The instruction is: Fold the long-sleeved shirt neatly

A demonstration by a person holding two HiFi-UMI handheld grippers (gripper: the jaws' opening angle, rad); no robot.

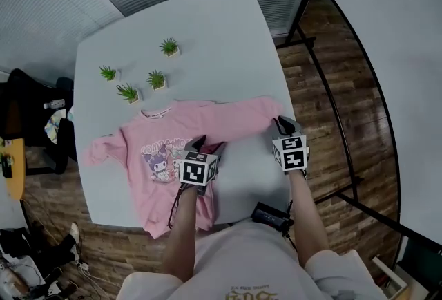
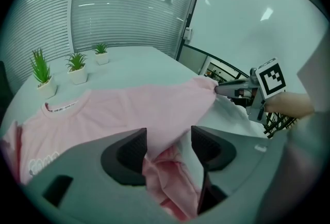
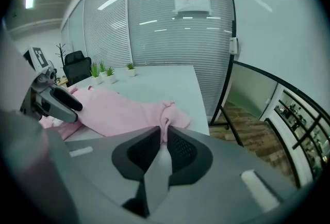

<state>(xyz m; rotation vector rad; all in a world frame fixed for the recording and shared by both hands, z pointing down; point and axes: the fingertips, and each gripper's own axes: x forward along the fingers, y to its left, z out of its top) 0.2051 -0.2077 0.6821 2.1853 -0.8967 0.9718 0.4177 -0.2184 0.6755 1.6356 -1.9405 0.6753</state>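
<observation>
A pink long-sleeved shirt (image 1: 159, 136) with a cartoon print lies front up on the white table (image 1: 207, 29), its hem over the near edge. Its right sleeve (image 1: 252, 112) stretches toward the table's right edge. My right gripper (image 1: 283, 126) is shut on that sleeve's cuff; in the right gripper view a ridge of pink cloth (image 3: 166, 114) is pinched between the pads of the right gripper (image 3: 164, 138). My left gripper (image 1: 197, 143) stands over the shirt's right side near the hem. The jaws of the left gripper (image 2: 167, 145) are open, with loose pink folds (image 2: 165, 166) between them.
Several small potted plants (image 1: 156, 79) stand on the table beyond the collar. A black office chair (image 1: 27, 112) stands left of the table. The table's right edge and wooden floor (image 1: 324, 84) lie just beside the right gripper. A black box (image 1: 266, 214) sits at the near edge.
</observation>
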